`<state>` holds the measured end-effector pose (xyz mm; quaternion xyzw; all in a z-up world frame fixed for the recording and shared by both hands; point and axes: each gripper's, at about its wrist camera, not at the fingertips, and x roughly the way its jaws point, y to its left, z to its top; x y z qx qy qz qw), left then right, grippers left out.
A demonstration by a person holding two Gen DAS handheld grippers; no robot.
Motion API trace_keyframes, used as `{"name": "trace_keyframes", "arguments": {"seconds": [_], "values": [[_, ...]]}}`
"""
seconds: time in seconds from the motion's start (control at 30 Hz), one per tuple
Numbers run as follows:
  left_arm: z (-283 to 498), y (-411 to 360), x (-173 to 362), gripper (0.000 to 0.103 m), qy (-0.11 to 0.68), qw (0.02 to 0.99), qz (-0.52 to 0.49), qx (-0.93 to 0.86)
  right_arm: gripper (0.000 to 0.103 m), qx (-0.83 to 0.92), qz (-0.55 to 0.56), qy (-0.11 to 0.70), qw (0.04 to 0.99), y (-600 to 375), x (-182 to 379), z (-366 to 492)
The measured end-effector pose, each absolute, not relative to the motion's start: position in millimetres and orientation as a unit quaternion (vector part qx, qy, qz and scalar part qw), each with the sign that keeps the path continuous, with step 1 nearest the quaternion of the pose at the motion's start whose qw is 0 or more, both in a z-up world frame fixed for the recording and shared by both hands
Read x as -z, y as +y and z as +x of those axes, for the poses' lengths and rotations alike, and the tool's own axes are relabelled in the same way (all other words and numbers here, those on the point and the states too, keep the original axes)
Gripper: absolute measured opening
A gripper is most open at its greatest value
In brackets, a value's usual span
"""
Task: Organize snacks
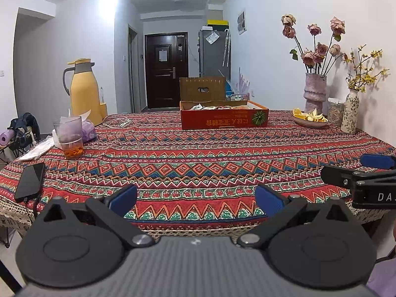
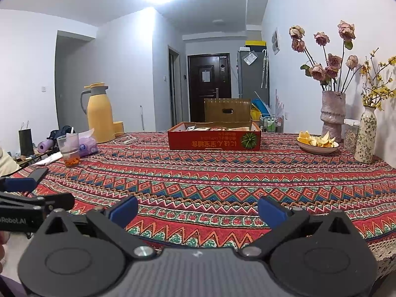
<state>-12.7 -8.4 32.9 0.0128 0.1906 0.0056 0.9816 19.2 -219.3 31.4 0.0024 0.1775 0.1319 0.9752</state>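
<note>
Jaws: both my pairs stand wide apart, holding nothing.
Left gripper [image 1: 196, 201]: I hover over the near edge of the tablecloth [image 1: 198, 163], well short of the red box [image 1: 224, 118].
Right gripper [image 2: 198, 211]: just beside my left, equally far from the box.
Snacks [image 2: 215, 129]: packets lying inside the red box, at the table's far side.
Left of box: yellow jug [image 1: 84, 91], glass [image 1: 69, 133].
Right of box: peel dish [image 2: 318, 143], vases.
</note>
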Motion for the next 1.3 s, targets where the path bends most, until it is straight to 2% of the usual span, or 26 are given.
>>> {"name": "trace_keyframes", "arguments": {"seconds": [1.3], "values": [[-13.2,-8.3,-33.5,0.103,0.191,0.981,0.021,-0.004,0.103,-0.13,0.011,0.182,0.975,-223.2,-29.5,19.2]]}}
